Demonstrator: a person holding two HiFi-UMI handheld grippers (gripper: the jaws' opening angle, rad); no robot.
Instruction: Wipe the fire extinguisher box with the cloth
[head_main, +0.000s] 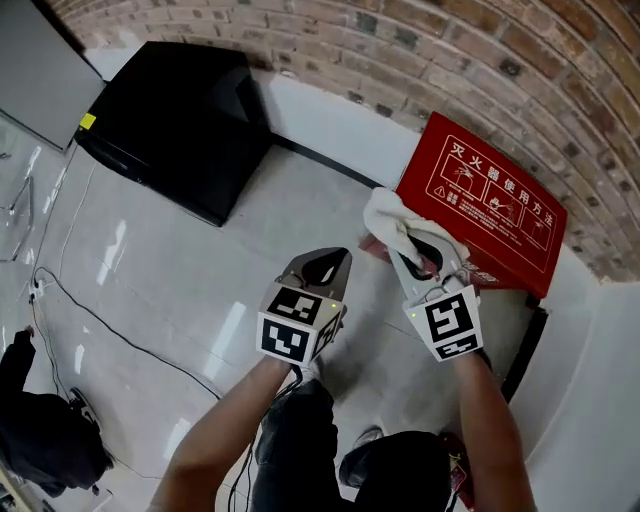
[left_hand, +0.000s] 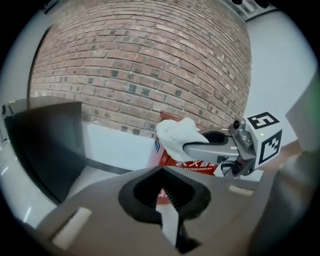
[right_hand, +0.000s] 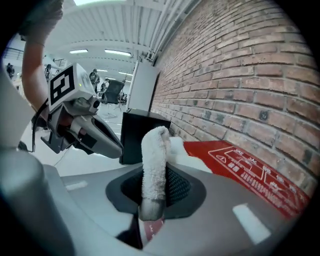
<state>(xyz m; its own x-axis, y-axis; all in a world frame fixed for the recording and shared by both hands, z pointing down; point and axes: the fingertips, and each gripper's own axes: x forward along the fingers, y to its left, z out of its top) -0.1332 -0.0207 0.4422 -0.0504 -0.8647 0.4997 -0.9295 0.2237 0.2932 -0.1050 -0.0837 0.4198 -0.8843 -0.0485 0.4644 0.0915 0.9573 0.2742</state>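
The red fire extinguisher box (head_main: 495, 210) stands against the brick wall, white print on its lid. My right gripper (head_main: 412, 243) is shut on a white cloth (head_main: 388, 218), which bunches over the box's left corner. In the right gripper view the cloth (right_hand: 154, 165) stands up between the jaws, with the red lid (right_hand: 250, 172) just behind it. My left gripper (head_main: 337, 258) hangs to the left of the box over the floor, shut, with nothing in it. The left gripper view shows the cloth (left_hand: 177, 134) in front of the box (left_hand: 197, 164).
A black cabinet (head_main: 185, 120) stands on the floor to the left of the box. A thin cable (head_main: 110, 325) runs across the glossy tiles, and a dark bag (head_main: 45, 435) lies at the lower left. The person's legs and shoes (head_main: 360, 455) are below the grippers.
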